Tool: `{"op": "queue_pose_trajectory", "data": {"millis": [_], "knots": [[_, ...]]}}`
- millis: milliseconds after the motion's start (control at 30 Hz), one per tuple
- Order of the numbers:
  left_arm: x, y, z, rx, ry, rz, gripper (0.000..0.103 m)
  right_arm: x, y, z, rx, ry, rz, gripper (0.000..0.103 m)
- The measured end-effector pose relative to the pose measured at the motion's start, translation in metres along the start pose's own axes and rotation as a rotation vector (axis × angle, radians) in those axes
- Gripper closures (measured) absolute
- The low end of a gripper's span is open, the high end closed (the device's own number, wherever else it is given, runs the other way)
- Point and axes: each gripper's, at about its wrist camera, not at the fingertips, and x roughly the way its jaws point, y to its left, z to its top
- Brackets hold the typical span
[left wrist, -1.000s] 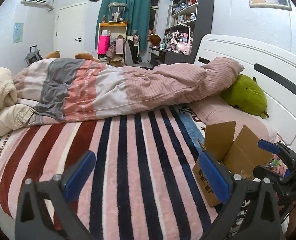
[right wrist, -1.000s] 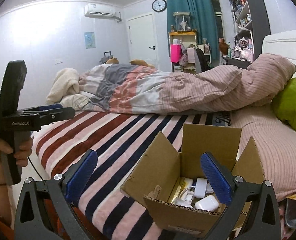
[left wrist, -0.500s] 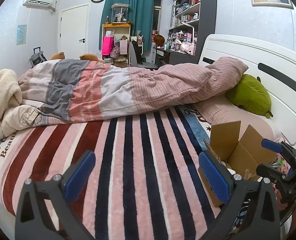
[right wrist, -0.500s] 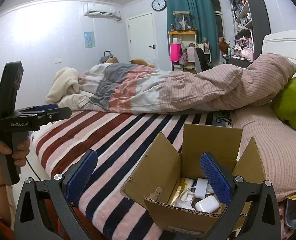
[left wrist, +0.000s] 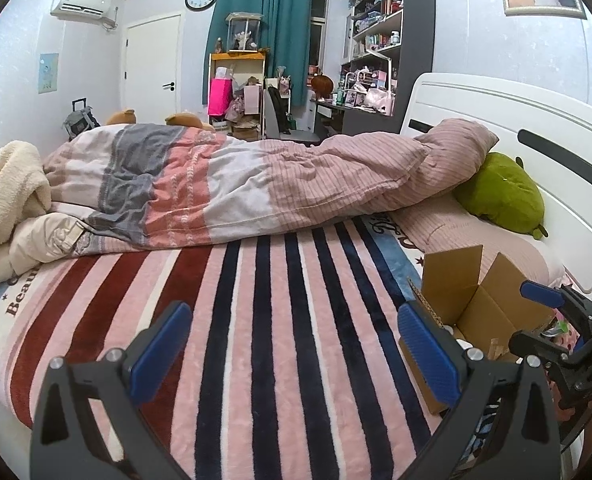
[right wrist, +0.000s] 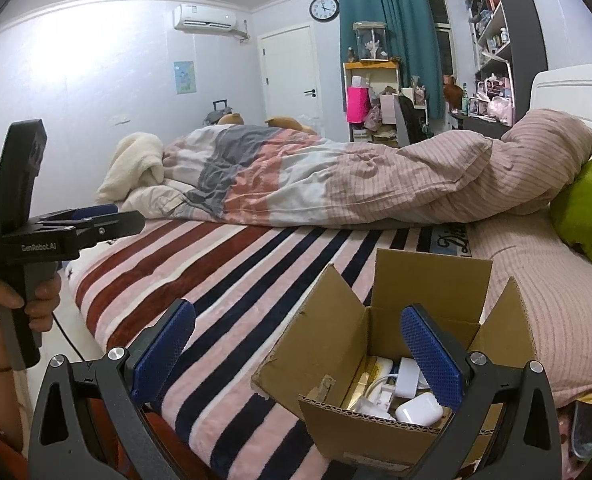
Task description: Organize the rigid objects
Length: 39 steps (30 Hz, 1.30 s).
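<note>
An open cardboard box (right wrist: 335,344) sits on the striped bed near its front right edge; it also shows in the left wrist view (left wrist: 451,280). Inside lie several small white items, among them an earbud case (right wrist: 417,410) and a charger (right wrist: 407,372). My right gripper (right wrist: 296,352) is open and empty, just above the box's near side. My left gripper (left wrist: 294,350) is open and empty over the striped blanket, left of the box. It shows from the side in the right wrist view (right wrist: 92,220), held in a hand.
A bunched quilt (left wrist: 232,184) lies across the far half of the bed. A green plush pillow (left wrist: 499,192) rests against the white headboard (left wrist: 535,128). The striped blanket (left wrist: 256,320) covers the near half. A dark object (right wrist: 585,428) lies right of the box.
The left gripper has drawn back and to the left, so the box sits smaller and further right in its view. The right gripper has hardly moved.
</note>
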Motion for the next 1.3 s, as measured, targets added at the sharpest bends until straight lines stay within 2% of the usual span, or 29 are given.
{"op": "queue_pose_trajectory", "data": {"millis": [1300], "knots": [[-0.0037, 0.0, -0.0007, -0.004, -0.002, 0.039, 0.001, 0.0004, -0.0109, -0.0007, 0.009, 0.023, 0.003, 0.0]]}}
